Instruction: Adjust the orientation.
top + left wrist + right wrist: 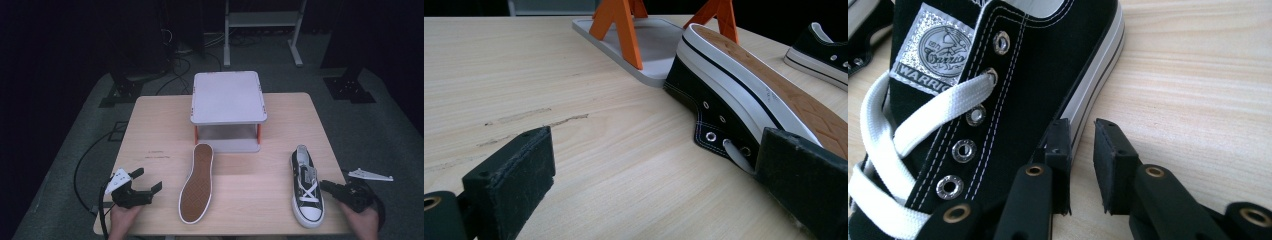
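Jaws of the right gripper [1082, 150] are set narrowly apart with nothing pinched, one pad just beside the white sole edge of the upright sneaker [1013, 75] at the table's [150, 125] near right; its toe is cut off. Jaws of the left gripper [644, 180] are spread wide near the overturned sneaker [744, 95], whose lace is partly hidden behind one pad

Black sneaker [306, 187] upright, white laces, table's right; twin [196, 183] upside down (brown sole up), centre
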`<state>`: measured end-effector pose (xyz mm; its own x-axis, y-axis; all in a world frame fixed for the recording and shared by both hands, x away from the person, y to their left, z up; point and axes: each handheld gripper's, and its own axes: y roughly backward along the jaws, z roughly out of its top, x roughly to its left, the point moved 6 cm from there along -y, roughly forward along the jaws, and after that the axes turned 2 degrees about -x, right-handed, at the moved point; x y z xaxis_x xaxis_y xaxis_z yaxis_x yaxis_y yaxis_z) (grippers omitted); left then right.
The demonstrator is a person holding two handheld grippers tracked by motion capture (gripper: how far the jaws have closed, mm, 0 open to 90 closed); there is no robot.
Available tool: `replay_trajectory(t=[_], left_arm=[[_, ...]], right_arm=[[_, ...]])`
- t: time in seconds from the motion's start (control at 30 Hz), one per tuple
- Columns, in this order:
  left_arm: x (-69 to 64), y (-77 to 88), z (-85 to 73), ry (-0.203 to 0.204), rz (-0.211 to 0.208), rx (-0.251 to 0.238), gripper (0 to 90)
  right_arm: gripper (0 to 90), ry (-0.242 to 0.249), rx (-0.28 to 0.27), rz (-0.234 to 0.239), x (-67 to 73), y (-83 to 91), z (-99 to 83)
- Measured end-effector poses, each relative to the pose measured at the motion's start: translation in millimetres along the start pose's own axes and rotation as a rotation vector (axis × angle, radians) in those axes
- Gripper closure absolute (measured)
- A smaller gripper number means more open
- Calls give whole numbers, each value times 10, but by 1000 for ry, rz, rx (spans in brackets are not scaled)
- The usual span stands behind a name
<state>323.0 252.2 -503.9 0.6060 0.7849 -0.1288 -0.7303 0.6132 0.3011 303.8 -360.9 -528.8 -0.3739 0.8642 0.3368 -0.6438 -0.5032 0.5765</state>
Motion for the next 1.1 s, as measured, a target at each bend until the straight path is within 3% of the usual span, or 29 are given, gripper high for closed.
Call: replay_trajectory(t=[0.13,0.23,0.57,0.83,0.93,1.1], left_arm=[[1,8,3,2,0,-5,21],[3,11,0,2,0,-3,21],[0,8,0,-1,0,-2,21],[3,15,3,3,3,-5,21],[0,18,8,5,1,-9,21],[7,20,5,4,2,-8,21]], right_arm=[[692,-21,-1,4,-24,9,13],[658,-39,-42,33,10,60,75],[577,3,-127,88,286,171,341],[550,20,-118,73,384,79,442],[598,20,-81,25,376,-21,442],[750,-13,-70,27,359,-91,414]])
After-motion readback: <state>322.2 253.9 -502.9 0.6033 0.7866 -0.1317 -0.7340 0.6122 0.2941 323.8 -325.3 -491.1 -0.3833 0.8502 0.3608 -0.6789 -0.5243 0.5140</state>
